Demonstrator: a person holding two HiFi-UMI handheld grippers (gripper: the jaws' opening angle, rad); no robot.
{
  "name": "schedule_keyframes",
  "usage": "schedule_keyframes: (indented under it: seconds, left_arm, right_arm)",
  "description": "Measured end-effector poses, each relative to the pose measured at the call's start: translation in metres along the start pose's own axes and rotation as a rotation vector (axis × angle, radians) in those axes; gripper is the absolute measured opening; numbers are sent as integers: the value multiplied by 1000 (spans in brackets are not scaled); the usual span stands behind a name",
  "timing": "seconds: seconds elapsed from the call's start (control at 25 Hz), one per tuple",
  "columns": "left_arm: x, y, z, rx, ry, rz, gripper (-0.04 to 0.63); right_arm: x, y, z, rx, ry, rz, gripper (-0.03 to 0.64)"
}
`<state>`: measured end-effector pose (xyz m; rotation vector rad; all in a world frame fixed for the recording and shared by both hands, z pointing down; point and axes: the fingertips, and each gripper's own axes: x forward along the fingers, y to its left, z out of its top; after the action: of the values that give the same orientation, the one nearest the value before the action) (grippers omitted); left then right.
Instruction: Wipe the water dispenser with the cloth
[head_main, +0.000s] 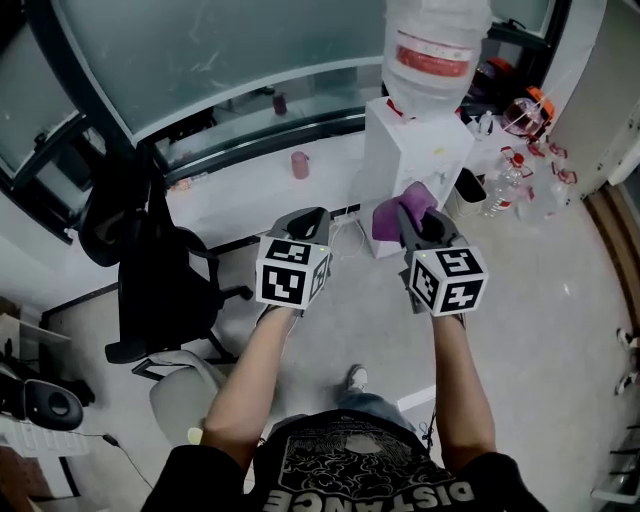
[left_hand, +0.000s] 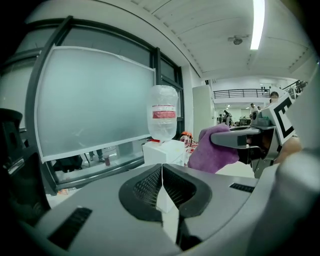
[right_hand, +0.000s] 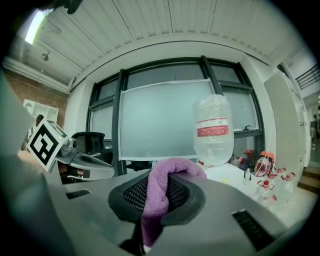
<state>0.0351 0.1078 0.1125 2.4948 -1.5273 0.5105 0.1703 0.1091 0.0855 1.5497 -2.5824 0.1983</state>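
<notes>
The white water dispenser (head_main: 405, 160) stands ahead by the window wall, with a clear bottle (head_main: 435, 50) bearing a red label upside down on top. It shows too in the left gripper view as the dispenser (left_hand: 165, 150) and in the right gripper view under its bottle (right_hand: 213, 131). My right gripper (head_main: 412, 222) is shut on a purple cloth (head_main: 392, 212), held in the air a little short of the dispenser's front. The cloth (right_hand: 159, 192) bunches between its jaws. My left gripper (head_main: 308, 222) is shut and holds nothing, level with the right one.
A black office chair (head_main: 150, 280) stands at the left, a light round stool (head_main: 185, 395) below it. A pink cup (head_main: 300, 165) sits on the window ledge. Several plastic bottles (head_main: 520, 180) and an orange-capped face shield (head_main: 528, 110) lie right of the dispenser. A white cupboard (head_main: 600, 90) is at far right.
</notes>
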Motion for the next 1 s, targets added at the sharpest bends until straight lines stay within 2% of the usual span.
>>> schedule_keyframes:
  seconds: [0.24,0.52,0.76,1.0]
  left_arm:
    - [37,8,9,-7,11,20,28]
    - [63,31,12,-15,16,36,28]
    - [102,61,20,-23,7,19,28]
    - [162,108,32,-17,2,-13,28]
  right_arm:
    - [35,-23,-1,0,13,38,43]
    - [75,-27,-3,-8,23,67,43]
    - [120,-38,-1,-18,31,57,43]
    - [194,-59,3,-25,36,26,43]
